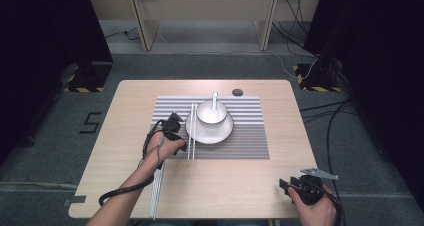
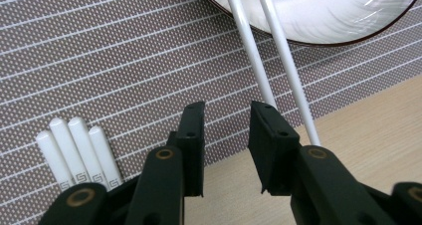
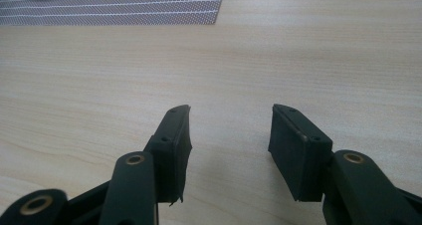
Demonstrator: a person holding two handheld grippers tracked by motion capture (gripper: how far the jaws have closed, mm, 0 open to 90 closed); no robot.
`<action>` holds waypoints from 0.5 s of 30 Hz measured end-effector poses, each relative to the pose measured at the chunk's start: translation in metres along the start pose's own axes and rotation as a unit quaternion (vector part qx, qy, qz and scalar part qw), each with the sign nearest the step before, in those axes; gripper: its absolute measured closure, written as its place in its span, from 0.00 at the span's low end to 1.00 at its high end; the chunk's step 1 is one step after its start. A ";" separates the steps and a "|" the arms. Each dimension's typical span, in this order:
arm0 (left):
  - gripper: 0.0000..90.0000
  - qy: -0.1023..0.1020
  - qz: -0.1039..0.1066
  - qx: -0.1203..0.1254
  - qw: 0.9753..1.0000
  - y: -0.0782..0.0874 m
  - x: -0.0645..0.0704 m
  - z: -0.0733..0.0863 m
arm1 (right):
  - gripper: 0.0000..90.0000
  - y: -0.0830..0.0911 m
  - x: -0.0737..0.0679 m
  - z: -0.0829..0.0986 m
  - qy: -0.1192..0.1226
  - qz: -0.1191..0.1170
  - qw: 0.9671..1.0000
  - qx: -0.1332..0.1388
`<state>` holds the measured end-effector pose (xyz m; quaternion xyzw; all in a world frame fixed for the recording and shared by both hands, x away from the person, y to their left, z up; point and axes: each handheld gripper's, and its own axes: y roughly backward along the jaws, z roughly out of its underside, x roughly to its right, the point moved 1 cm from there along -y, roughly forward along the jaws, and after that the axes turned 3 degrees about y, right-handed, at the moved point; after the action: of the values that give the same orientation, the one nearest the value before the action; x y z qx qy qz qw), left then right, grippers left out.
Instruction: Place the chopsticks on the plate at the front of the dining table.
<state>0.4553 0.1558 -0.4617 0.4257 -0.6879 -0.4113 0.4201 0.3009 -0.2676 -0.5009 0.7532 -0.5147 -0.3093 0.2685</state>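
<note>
Two white chopsticks (image 1: 191, 131) lie side by side on the striped placemat (image 1: 250, 136), their far ends resting on the left rim of a white plate (image 1: 222, 133). A white bowl (image 1: 210, 112) with a white spoon (image 1: 215, 98) stands on that plate. My left gripper (image 1: 176, 131) sits just left of the chopsticks. In the left gripper view it (image 2: 227, 110) is open above the placemat (image 2: 99, 60) with nothing between the jaws, and the chopsticks (image 2: 249, 51) run from the plate (image 2: 323, 16) down under its right jaw. My right gripper (image 1: 286, 185) (image 3: 231, 110) rests open over bare wood at the front right.
Several more white sticks (image 1: 157, 191) lie in a bundle from the placemat's front left corner to the table's front edge; their rounded ends (image 2: 77, 150) are left of my left jaw. A dark round cap (image 1: 237, 92) sits behind the placemat. Cables cross the floor beyond.
</note>
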 end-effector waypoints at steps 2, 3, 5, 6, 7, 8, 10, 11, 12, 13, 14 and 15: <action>0.71 -0.003 -0.003 0.007 1.000 0.003 -0.001 0.002 | 0.57 0.000 0.000 0.000 0.001 0.000 1.000 0.001; 0.70 -0.004 -0.001 0.013 1.000 0.006 -0.002 0.003 | 0.57 0.000 0.000 0.000 0.001 0.000 1.000 0.001; 0.68 -0.005 0.000 0.024 1.000 0.012 -0.004 0.006 | 0.57 0.000 0.000 0.000 0.000 0.000 1.000 0.000; 0.67 -0.005 0.002 0.028 1.000 0.014 -0.005 0.008 | 0.57 0.000 0.000 0.000 0.000 0.000 1.000 0.000; 0.66 -0.005 0.003 0.030 1.000 0.016 -0.006 0.009 | 0.57 0.000 0.000 0.000 0.001 0.000 1.000 0.000; 0.66 -0.005 0.002 0.034 0.999 0.019 -0.008 0.011 | 0.57 0.000 0.000 0.000 0.001 0.000 1.000 0.000; 0.64 -0.002 0.003 0.044 0.999 0.024 -0.012 0.014 | 0.57 0.000 0.000 0.000 0.001 0.001 1.000 0.001; 0.63 0.000 0.002 0.051 0.999 0.027 -0.014 0.016 | 0.57 0.000 0.000 0.000 0.001 0.000 1.000 0.001; 0.62 -0.001 0.001 0.056 0.998 0.029 -0.016 0.018 | 0.57 0.000 0.000 0.000 0.001 0.001 1.000 0.001; 0.62 0.002 0.002 0.061 0.998 0.032 -0.017 0.020 | 0.57 0.000 -0.001 0.000 0.001 0.000 1.000 0.001; 0.61 0.002 0.002 0.066 0.998 0.035 -0.020 0.022 | 0.57 0.000 -0.001 0.000 0.002 0.000 1.000 0.001; 0.60 0.002 0.002 0.072 0.997 0.036 -0.021 0.023 | 0.57 0.000 -0.001 0.000 0.002 0.000 1.000 0.001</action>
<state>0.4309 0.1909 -0.4401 0.4541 -0.7155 -0.3592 0.3909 0.3009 -0.2669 -0.5006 0.7538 -0.5146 -0.3074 0.2691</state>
